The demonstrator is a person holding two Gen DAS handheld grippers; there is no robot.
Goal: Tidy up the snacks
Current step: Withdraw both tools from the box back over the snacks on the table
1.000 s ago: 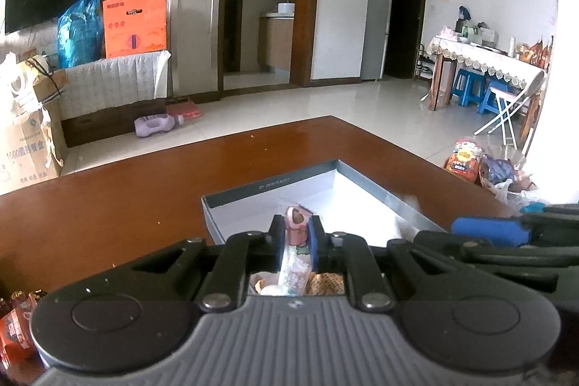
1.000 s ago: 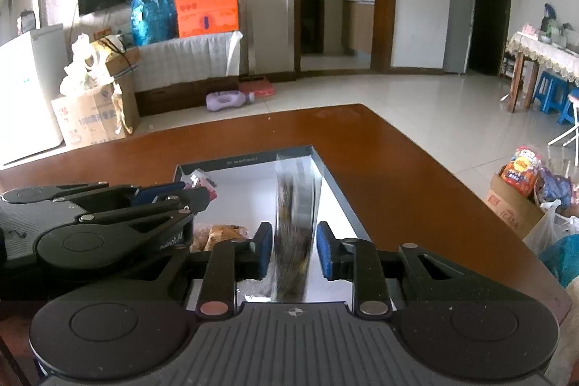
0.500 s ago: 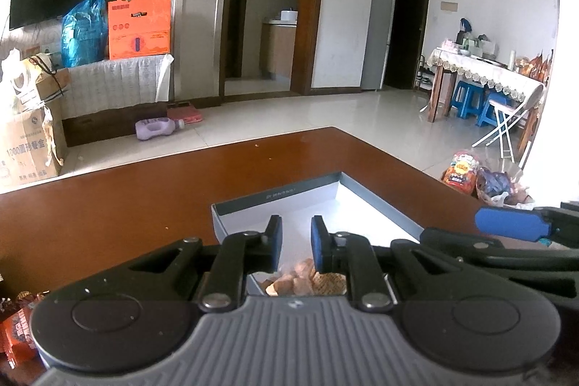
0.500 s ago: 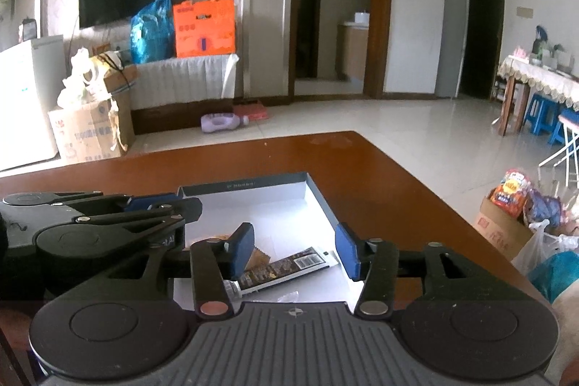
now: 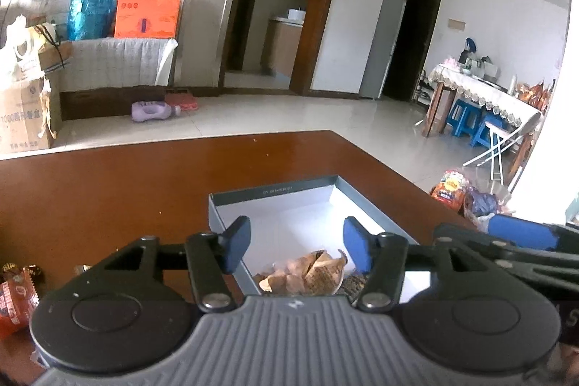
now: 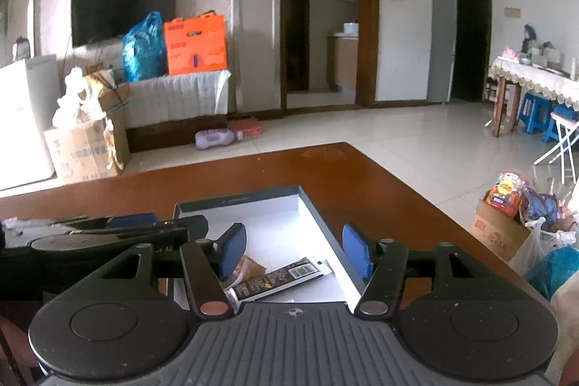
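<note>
Both grippers stand released over the box, their snacks lying inside.

The left gripper (image 5: 296, 241) has just been opening and has nothing between its blue pads; low in the frame's centre, just beyond it, a tan crinkled snack packet (image 5: 307, 272) lies on the white floor of the grey-walled box (image 5: 275, 192). The right gripper (image 6: 295, 250) has also just been widening its jaws, and the dark snack bar (image 6: 275, 281) lies flat in the box below them, touching neither pad. So two snacks look stowed, by my reckoning. On the brown tabletop (image 5: 108, 190), at the lower left edge of the left view, a red-orange wrapped snack (image 5: 14, 295) sits outside the box, so some sorting is left.
</note>
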